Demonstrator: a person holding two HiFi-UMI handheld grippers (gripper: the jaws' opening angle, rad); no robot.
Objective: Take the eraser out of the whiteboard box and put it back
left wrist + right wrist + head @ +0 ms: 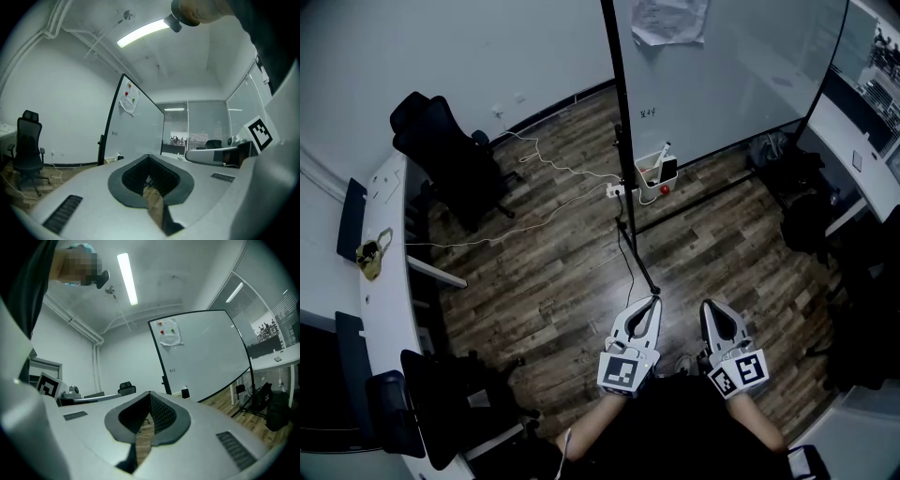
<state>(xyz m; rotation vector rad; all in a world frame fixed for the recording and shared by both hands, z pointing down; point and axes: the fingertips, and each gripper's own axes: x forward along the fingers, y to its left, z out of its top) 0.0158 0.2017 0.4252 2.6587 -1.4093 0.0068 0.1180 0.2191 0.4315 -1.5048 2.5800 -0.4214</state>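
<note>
The whiteboard box (652, 172) is a small white bin at the foot of the whiteboard (731, 75), across the wooden floor from me. A dark eraser (668, 169) stands in it beside a marker. From the right gripper view the box (186, 393) looks small and far beyond the jaws. Both grippers are held level near my body, far from the box. My left gripper (654, 302) (149, 157) is shut with nothing in it. My right gripper (709, 306) (150, 393) is shut and empty too.
A black office chair (441, 141) stands at the left by a curved white desk (384, 272). A power strip (614, 190) and loose cables lie on the floor near the whiteboard's black stand. More dark chairs and a desk (862, 150) fill the right side.
</note>
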